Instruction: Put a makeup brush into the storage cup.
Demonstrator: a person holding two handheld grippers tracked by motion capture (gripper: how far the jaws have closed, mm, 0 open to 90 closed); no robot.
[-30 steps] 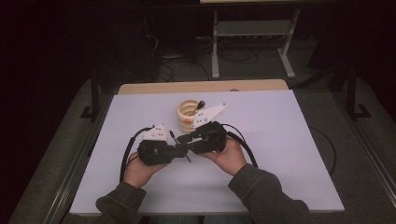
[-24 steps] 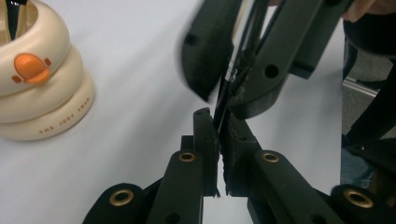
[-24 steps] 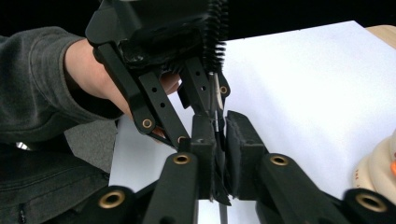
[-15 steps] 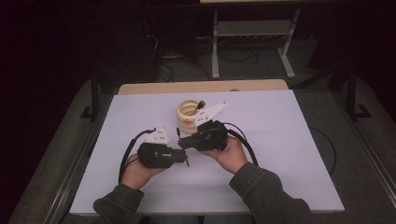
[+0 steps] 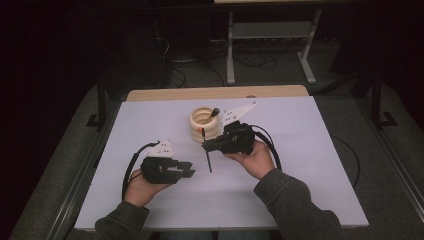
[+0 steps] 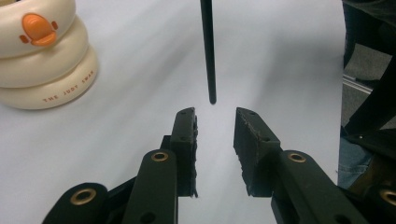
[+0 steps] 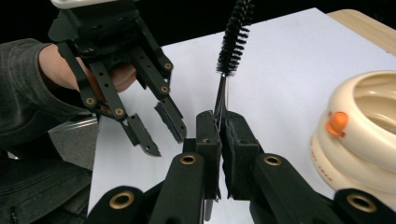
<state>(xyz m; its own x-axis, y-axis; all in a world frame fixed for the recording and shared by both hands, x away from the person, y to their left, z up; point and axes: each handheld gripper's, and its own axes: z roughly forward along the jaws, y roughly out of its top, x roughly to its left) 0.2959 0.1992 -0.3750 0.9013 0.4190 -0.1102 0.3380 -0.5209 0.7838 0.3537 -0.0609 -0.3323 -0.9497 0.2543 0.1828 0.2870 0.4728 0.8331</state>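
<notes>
**Bottle brush pinched in the right gripper, left gripper parted beside it**

While clamped on the thin wire stem of a black bottle brush (image 7: 233,35), holds the right gripper (image 7: 221,125) with jaws pressed together, bristles standing above the pads in the right gripper view and the plain handle end dropping below. Seen from the high view as a dark rod (image 5: 208,160) hanging from the right gripper (image 5: 206,145) toward the white table top (image 5: 310,165), somewhat toward the near edge from the middle. Cannot tell from the high view whether the rod's lower tip touches the table or hangs just above it.

Left of the rod, held low over the table, the left gripper (image 5: 189,169), nearer the table's near-left corner than the right one. Jaws parted and just been opening, with nothing between the pads; in the left gripper view the handle end (image 6: 208,51) stands just beyond the gap of the left gripper (image 6: 215,122), apart from both pads. Shown too in the right gripper view, fingers spread and clear of the brush.

Behind the two grippers, toward the far edge, a cream holder of stacked rings (image 5: 205,123) with an orange duck-bill mark on its side (image 7: 337,122) and small lettering near its base (image 6: 67,95). Standing upright on the table, open at the top, with a dark-tipped stick (image 5: 215,112) leaning out of it. Close beside the right gripper, not touched by the jaws.
</notes>
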